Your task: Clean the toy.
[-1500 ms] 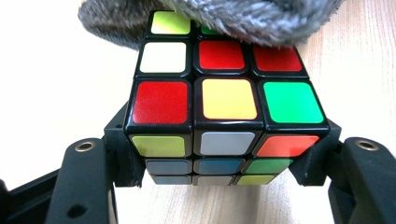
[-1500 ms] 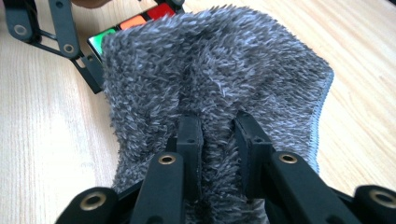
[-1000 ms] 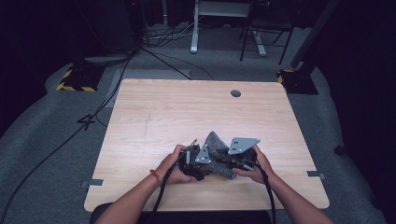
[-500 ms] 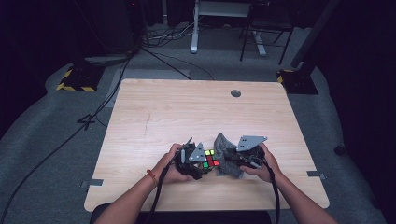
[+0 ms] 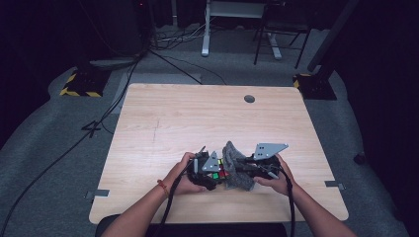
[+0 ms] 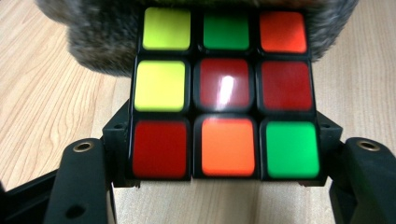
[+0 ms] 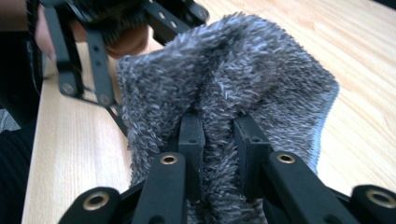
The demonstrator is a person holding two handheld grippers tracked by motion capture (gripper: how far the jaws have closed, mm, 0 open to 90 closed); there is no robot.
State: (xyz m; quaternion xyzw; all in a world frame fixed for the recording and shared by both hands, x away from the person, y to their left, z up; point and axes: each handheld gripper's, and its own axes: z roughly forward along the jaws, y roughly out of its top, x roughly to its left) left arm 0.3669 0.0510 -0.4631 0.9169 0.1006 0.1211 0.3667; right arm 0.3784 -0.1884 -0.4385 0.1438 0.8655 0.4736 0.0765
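Since half a second ago, the grey cloth (image 5: pixel 237 170) covers more of the puzzle cube (image 5: pixel 216 174), hiding most of its coloured top. Both sit near the desk's (image 5: pixel 197 118) six o'clock edge. Left claw (image 5: pixel 213 174) is clamped on the cube, whose red, orange and green squares face its camera. Right claw (image 7: pixel 219 140), at three o'clock of the cube, is pinched on a fold of the cloth, pressing it against the cube.
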